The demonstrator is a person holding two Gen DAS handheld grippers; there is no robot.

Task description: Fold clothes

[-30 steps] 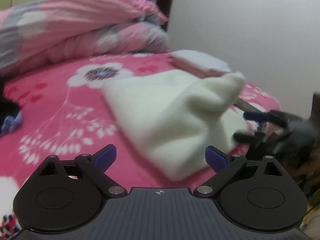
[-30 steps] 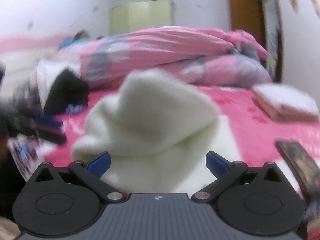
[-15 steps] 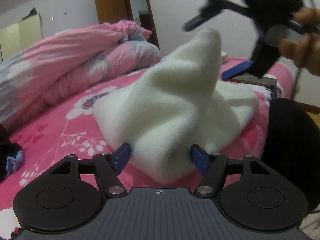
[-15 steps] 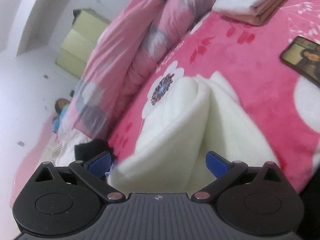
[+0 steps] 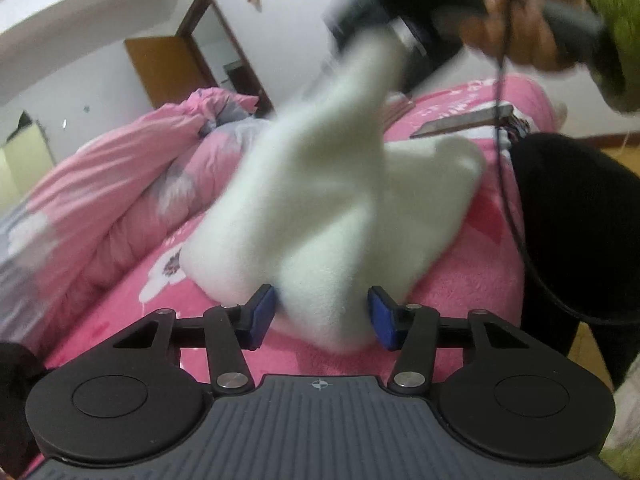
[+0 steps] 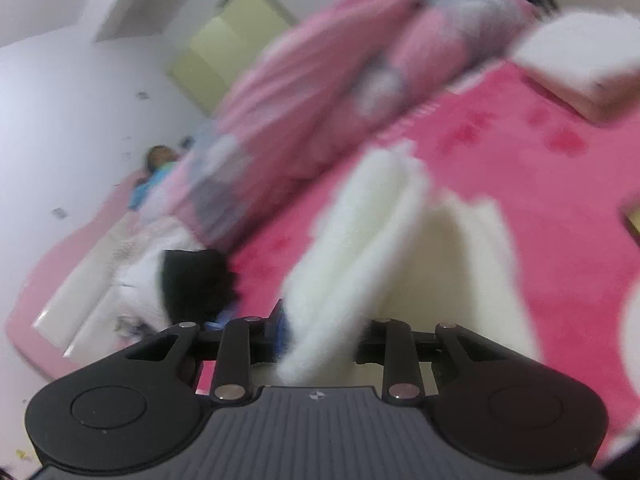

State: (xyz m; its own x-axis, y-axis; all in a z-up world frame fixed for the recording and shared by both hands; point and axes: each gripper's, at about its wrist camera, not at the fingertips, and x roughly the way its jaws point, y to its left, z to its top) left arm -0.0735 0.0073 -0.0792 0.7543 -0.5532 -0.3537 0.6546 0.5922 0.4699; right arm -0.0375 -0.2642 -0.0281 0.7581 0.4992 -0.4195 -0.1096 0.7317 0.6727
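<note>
Your right gripper [image 5: 384, 36] is a dark smear at the top of the left wrist view, and the hand [image 5: 516, 28] behind it blurs into a green sleeve [image 5: 600, 20]; its fingertips cannot be made out there. In its own view the right gripper [image 6: 324, 334] has jaws closing on a raised fold of the white fleece garment [image 6: 360, 248], and the plush pile covers the pads, so the contact itself is hard to make out. Your left gripper [image 5: 322, 314] also has jaws closing: its blue pads [image 5: 262, 312] stand on either side of the white fleece garment [image 5: 328, 216], against its near corner.

The garment lies on the pink floral bedspread [image 5: 460, 272] and is pulled up into a peak toward your right gripper, while its lower part still rests on the bed. Motion blur softens most of the right wrist view.

A rumpled pink and grey duvet [image 5: 120, 184] is heaped along the far side of the bed. A folded white and pink stack [image 6: 580, 64] sits near the bed's far corner. A dark garment [image 6: 192, 280] lies at the bed's edge. Beyond are white walls, a brown door [image 5: 164, 68] and a pale yellow wardrobe [image 6: 224, 52]. A dark trouser leg [image 5: 580, 232] stands beside the bed.
</note>
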